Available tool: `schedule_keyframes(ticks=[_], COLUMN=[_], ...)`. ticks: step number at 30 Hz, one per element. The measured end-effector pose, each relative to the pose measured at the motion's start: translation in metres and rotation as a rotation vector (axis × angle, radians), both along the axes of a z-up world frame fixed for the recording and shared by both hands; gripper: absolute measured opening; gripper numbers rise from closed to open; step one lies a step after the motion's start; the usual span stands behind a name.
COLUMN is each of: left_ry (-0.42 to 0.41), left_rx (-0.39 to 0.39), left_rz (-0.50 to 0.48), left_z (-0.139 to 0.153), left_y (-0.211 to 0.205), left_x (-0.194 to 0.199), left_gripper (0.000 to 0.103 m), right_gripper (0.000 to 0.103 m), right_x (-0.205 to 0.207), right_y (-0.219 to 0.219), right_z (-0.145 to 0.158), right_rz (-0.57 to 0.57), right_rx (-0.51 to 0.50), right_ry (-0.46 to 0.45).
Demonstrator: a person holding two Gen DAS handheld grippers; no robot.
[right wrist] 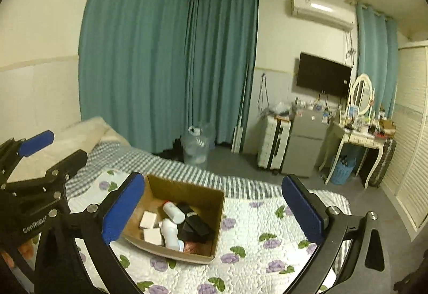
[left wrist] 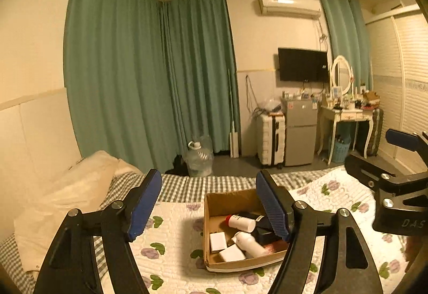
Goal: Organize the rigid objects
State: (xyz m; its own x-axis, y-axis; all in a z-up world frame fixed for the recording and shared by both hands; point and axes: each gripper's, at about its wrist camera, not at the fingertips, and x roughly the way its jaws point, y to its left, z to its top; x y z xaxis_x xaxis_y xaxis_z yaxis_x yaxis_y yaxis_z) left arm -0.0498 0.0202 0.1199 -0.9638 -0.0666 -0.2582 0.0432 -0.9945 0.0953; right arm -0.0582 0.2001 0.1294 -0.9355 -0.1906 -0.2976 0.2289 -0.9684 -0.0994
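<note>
Cream pillow (left wrist: 72,195): lying at the far left, at the head of the bed.
Grey-and-white checked sheet (left wrist: 214,184): showing along the bed's far edge, beyond the quilt.
White quilted bedspread with purple flowers and green leaves (right wrist: 254,240): covering the bed, carrying the box.
Left gripper (left wrist: 211,203): hovering above the bedspread, black arms with blue-padded fingers (left wrist: 144,203) standing wide apart, gripping nothing; the right finger is overlapping the box's right side in its own view.
Open brown cardboard box (right wrist: 187,192): sitting on the bedspread, between the two grippers, flaps up, top open.
Box contents, left part: two small white rectangular blocks (right wrist: 148,219) lying flat, one behind the other.
Box contents, middle: white cylindrical bottle with a red cap (left wrist: 240,222) lying on its side; a second white plastic bottle (right wrist: 170,236) lying in front of it, blurred.
Box contents, right part: black rectangular items (right wrist: 194,221) resting against the bottles; exact kind cannot be told.
Right gripper (right wrist: 211,208): hovering above the bedspread, blue-padded fingers (right wrist: 302,213) spread well apart, empty; left finger is overlapping the box's left wall in its own view.
Background, right: white ribbed suitcase (left wrist: 270,138), small grey fridge (left wrist: 301,130), and cream dressing desk with oval mirror (left wrist: 345,112) standing against the far wall.
</note>
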Motion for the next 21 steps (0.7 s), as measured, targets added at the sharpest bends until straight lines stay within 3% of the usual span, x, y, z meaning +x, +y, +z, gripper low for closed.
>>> schedule_keyframes(ticks=[4, 9, 13, 16, 18, 21], left_ry=[0.020, -0.002, -0.030, -0.055, -0.079, -0.103], left_rx=[0.010, 0.034, 0.010, 0.056, 0.097, 0.082], left_rz=[-0.007, -0.002, 0.006, 0.006, 0.007, 0.018], left_z=[-0.005, -0.033, -0.070, -0.089, -0.101, -0.112], left_y=[0.000, 0.000, 0.005, 0.001, -0.003, -0.002], left_x=[0.011, 0.018, 0.003, -0.006, -0.013, -0.017], left_gripper=[0.076, 0.076, 0.076, 0.076, 0.076, 0.076], right_gripper=[0.103, 0.103, 0.103, 0.103, 0.103, 0.103], right_x=[0.014, 0.012, -0.010, -0.020, -0.023, -0.030], right_y=[0.003, 0.028, 0.026, 0.023, 0.021, 0.023], right_z=[-0.002, -0.045, -0.090, -0.114, -0.123, -0.131], right_rz=[-0.036, -0.038, -0.056, -0.064, -0.066, -0.059], right_rx=[-0.053, -0.180, -0.155, -0.112, -0.092, -0.096], right_ry=[0.054, 0.054, 0.001, -0.031, -0.042, -0.070])
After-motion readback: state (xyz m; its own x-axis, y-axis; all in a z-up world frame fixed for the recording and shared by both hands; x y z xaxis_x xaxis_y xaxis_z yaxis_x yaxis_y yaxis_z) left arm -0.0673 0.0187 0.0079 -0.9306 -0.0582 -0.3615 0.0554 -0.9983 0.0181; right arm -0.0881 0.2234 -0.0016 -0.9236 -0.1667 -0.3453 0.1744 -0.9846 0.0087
